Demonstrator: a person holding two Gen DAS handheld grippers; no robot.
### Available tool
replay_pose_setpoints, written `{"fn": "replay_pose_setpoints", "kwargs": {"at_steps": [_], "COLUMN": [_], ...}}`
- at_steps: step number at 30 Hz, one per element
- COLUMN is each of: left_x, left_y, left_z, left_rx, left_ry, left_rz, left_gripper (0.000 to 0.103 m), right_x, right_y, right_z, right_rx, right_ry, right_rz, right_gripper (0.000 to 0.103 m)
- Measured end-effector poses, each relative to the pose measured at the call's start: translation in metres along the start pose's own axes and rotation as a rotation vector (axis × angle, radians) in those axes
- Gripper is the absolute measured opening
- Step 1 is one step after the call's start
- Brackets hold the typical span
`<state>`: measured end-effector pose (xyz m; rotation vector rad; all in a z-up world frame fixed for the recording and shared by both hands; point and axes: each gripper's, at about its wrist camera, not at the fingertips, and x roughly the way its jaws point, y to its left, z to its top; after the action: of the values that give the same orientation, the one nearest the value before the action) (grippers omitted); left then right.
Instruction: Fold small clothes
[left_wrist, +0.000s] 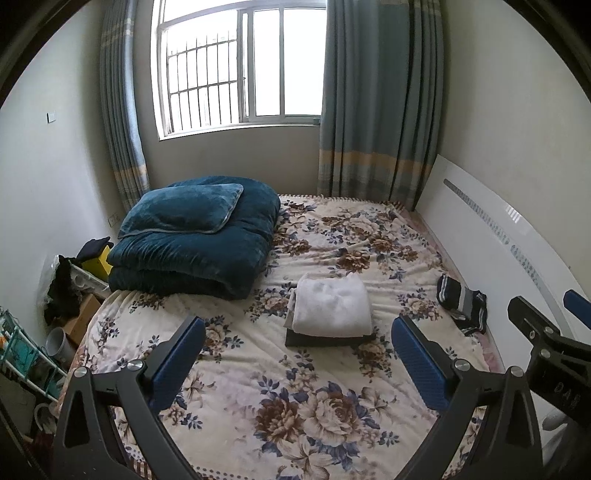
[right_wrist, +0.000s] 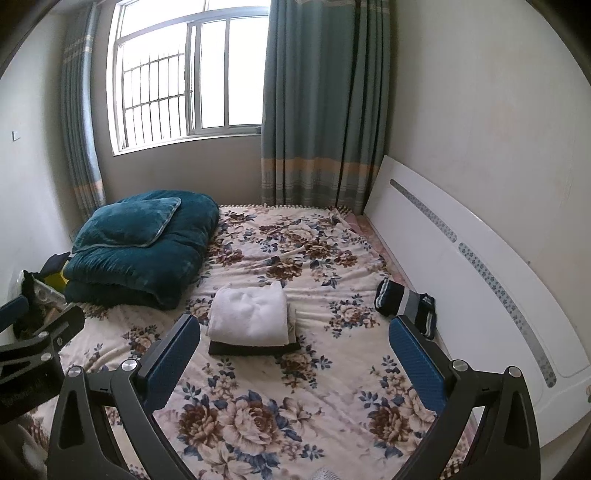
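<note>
Spread wide and empty, the left gripper hovered above the floral bedspread, framing a folded stack topped by a white towel. From the right wrist, the right gripper likewise gaped, holding nothing; striped socks lay beside the white headboard.

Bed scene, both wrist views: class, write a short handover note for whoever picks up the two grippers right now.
Left gripper: open, empty, held above the bed.
Right gripper: open, empty, also above the bed.
Folded pile: white piece on top, dark piece beneath, lying mid-bed.
Striped clothes: bunched and unfolded at the bed's right edge, beside the white headboard.
Done: the pile looks folded.
Left: likely fold the striped clothes and add them to the pile.
</note>
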<state>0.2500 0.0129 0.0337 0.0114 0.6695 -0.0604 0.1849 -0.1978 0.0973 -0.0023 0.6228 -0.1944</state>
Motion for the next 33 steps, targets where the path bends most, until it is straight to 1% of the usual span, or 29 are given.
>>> {"fn": "replay_pose_setpoints", "kwargs": {"at_steps": [33], "left_x": [-0.0076], "left_y": [-0.0008], "left_z": [-0.0048], "left_rx": [-0.013], "left_ry": [0.0], "left_rz": [0.002], "left_gripper": [0.103], "right_x": [-0.0013], "right_y": [0.0076], "right_z": [-0.0049], "right_rx": [-0.012], "right_ry": [-0.003], "right_rz": [0.015], "right_gripper": [0.103]}}
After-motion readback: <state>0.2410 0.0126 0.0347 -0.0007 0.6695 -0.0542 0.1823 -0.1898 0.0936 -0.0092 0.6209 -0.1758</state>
